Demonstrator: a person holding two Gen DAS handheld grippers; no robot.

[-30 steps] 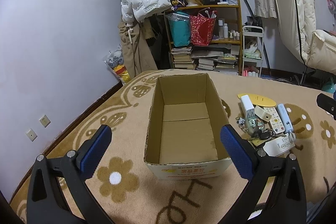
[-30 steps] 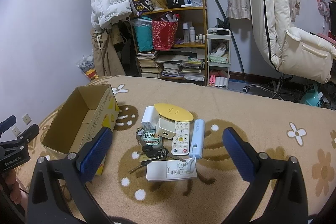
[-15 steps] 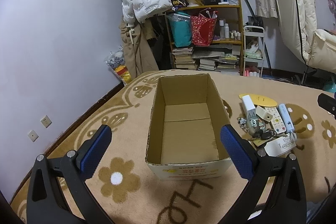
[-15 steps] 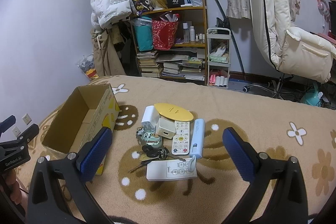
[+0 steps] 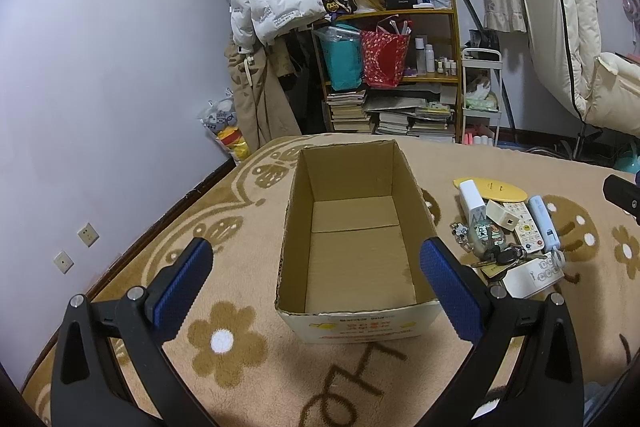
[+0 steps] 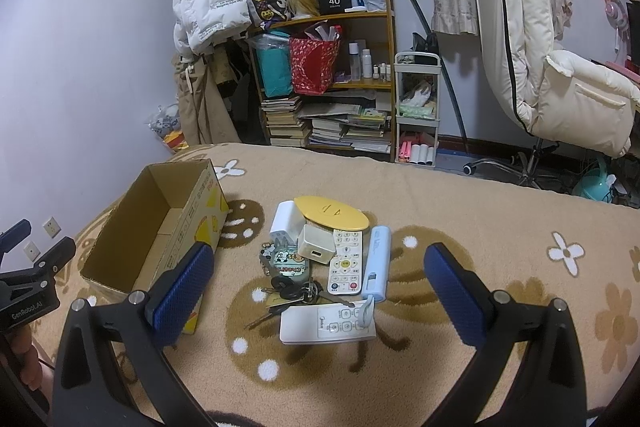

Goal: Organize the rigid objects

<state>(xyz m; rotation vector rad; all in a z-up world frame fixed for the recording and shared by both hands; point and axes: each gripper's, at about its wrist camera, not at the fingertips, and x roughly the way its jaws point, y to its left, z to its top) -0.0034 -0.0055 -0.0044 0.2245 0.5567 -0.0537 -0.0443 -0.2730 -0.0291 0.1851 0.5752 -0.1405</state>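
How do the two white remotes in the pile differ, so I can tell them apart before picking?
The narrow remote lies lengthwise away from the right gripper, with coloured buttons along its face; the wide remote lies crosswise nearest the gripper, with pale buttons at one end only. A white hook rests on the wide remote, not the narrow one. Both lie flat, face up.

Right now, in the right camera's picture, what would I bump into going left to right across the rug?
Box → white charger → remote → blue tube.
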